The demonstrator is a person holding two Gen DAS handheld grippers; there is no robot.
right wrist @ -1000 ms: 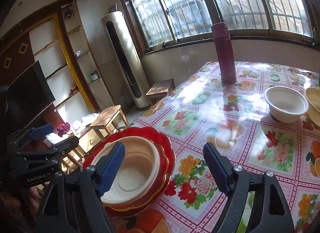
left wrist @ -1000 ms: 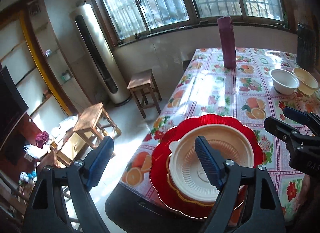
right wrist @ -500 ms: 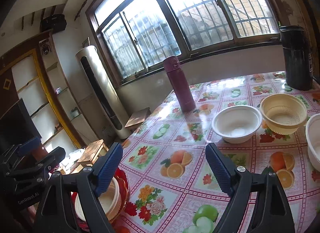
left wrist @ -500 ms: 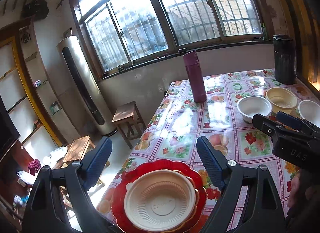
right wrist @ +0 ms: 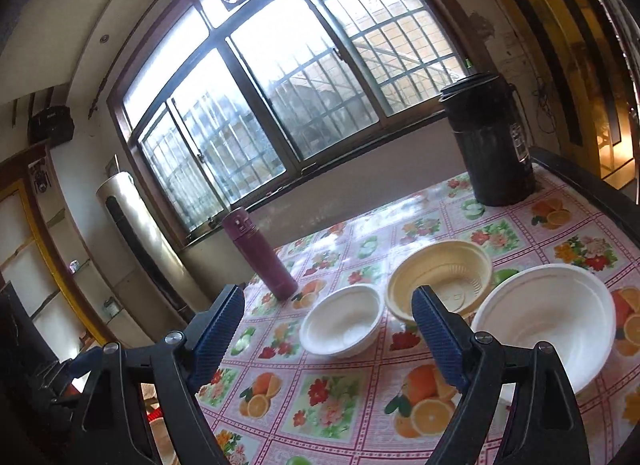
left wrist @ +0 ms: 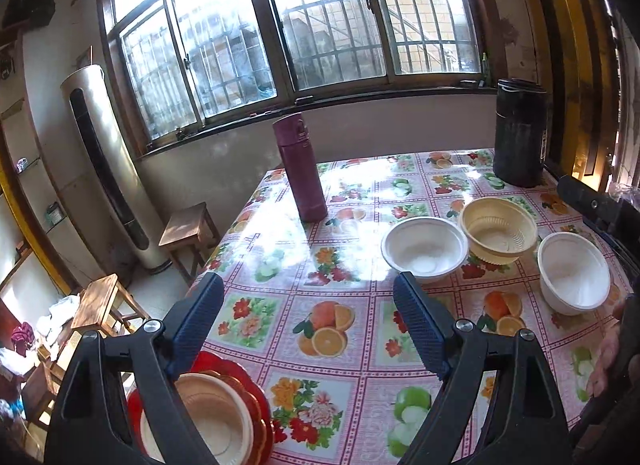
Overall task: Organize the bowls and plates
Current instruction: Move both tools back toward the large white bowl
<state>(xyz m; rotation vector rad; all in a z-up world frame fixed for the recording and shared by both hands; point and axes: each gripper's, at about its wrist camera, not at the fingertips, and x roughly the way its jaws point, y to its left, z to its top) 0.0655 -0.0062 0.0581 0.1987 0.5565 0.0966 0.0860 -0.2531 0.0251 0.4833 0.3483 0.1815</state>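
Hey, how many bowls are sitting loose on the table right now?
3. A white bowl nearest the purple bottle, a cream bowl touching its right side, and another white bowl further right. The plate stack at the near-left corner might hide more.

Three bowls [left wrist: 424, 249], two flasks [left wrist: 300, 173].

Cream plate [left wrist: 208, 421] stacked on red plate [left wrist: 256, 385]; three bowls [left wrist: 424, 251] clustered upright.
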